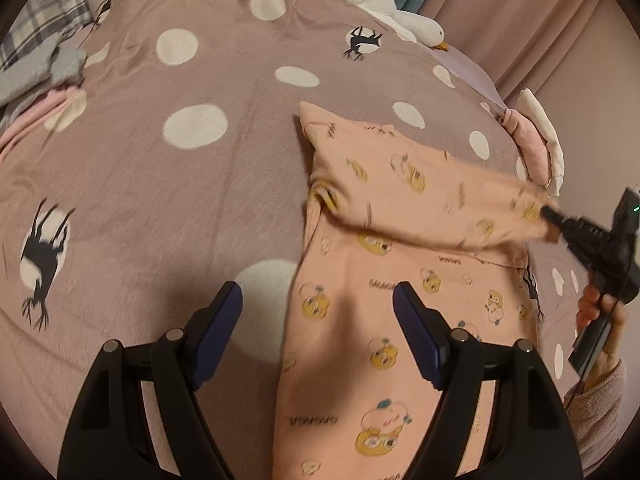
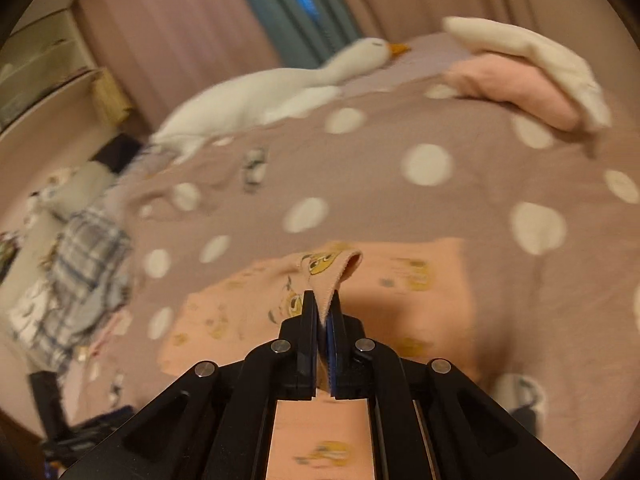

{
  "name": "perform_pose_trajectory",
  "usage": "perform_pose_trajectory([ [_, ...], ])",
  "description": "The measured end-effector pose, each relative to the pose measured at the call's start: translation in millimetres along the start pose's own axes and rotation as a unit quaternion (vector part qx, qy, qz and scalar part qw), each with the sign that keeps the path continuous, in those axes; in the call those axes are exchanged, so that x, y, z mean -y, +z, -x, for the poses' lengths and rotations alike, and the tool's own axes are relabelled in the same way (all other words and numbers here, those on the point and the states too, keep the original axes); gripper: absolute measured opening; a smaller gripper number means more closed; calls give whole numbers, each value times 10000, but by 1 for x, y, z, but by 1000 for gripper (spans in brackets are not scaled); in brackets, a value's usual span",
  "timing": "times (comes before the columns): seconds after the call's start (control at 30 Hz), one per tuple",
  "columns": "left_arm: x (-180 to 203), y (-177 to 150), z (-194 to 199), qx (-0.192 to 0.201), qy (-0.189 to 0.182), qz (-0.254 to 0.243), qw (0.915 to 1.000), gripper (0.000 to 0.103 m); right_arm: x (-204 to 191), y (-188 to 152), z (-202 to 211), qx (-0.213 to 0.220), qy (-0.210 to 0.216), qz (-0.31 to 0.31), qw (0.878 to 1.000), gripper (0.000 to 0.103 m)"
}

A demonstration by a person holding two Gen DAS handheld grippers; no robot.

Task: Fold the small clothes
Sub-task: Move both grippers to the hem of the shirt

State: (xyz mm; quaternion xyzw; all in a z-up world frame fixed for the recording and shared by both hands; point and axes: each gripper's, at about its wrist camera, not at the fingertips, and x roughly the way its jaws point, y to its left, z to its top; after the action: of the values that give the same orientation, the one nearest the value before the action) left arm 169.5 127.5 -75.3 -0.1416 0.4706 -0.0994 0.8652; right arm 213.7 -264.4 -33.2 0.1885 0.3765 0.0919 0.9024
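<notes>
here, nearest the left wrist camera, the left gripper (image 1: 318,306) hangs with its two blue-padded fingers (image 1: 416,330) spread wide and nothing between them, one finger over the bedspread (image 1: 168,208) and the other over the near part of the peach garment (image 1: 384,320). that garment, peach with yellow cartoon prints, lies flat on the mauve white-dotted bedspread, its near length running toward the camera. just beyond the left gripper, a far portion of the garment is lifted and drawn across itself to the right, where the right gripper (image 1: 546,213) pinches its edge; in the right wrist view the right gripper's fingers are pressed together on a raised fold of the same fabric. beyond the garment, at the bed's right edge, sits a small folded stack (image 1: 534,140) of pink and white cloth. to the garment's far left lie grey cloth (image 1: 36,70) and plaid fabric (image 1: 52,12). farthest off, past the garment, a white plush goose (image 1: 400,12) rests at the bedspread's edge before pink curtains (image 1: 520,12). no containers show.
</notes>
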Motion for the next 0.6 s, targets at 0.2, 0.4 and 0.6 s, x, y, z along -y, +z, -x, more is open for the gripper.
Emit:
perform_pose_trajectory([
  [0.2, 28, 29, -18, 44, -130, -313, 9994, 78, 20, -15, -34, -544, -996, 166, 9934, 5],
  [0.4, 46, 51, -38, 137, -271, -466, 9985, 73, 21, -10, -13, -13, -1022, 132, 9947, 19],
  [0.6, 45, 56, -77, -301, -201, -432, 9984, 34, 9, -25, -29, -351, -583, 626, 9957, 19],
])
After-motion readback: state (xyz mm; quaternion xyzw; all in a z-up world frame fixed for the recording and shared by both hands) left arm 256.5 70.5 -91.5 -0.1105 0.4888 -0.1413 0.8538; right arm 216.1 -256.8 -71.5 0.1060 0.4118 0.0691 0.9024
